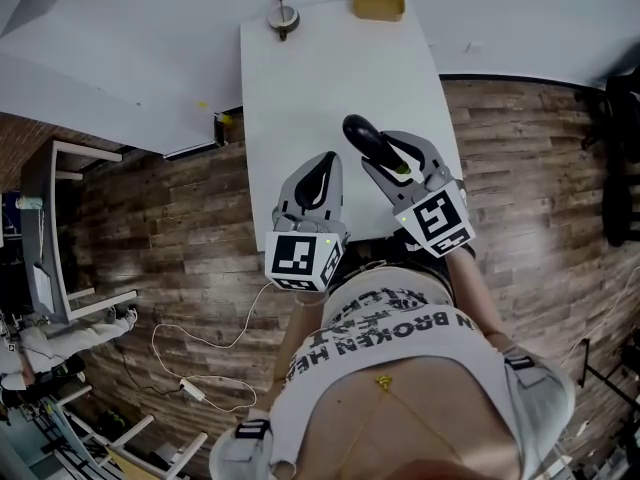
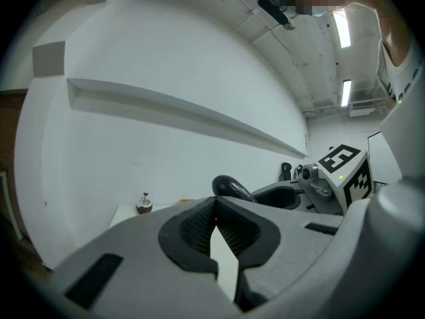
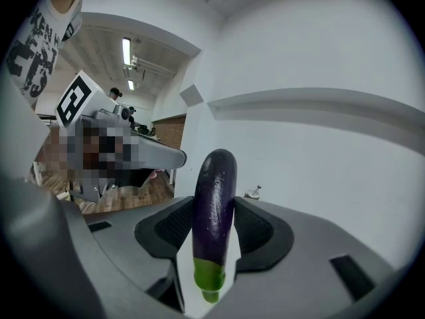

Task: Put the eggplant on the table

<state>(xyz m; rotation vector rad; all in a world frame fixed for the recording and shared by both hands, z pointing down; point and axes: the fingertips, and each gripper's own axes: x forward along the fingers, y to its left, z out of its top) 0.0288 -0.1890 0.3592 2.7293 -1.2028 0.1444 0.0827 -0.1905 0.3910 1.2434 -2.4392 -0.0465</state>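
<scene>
The right tongs (image 3: 212,228) grasp the eggplant (image 3: 215,185) round its middle, the ribbed pads pressed on both sides of it; its green stem end points back toward the body of the tongs, and its dark purple end sticks out past the tips. In the head view the eggplant (image 1: 362,133) is over the near half of the white table (image 1: 300,88), toward the right edge; whether it touches the top I cannot tell. The left tongs (image 2: 214,218) are clenched, tips together with nothing between them; in the head view they lie just left of the right tongs (image 1: 392,153), over the table's near edge, and both point toward the far end. At that far end stand a small cup (image 1: 283,15) with a stick in it and, to its right, a yellow thing (image 1: 378,5); both are well apart from the eggplant. A wooden floor (image 1: 180,228) lies on each side of the table.
</scene>
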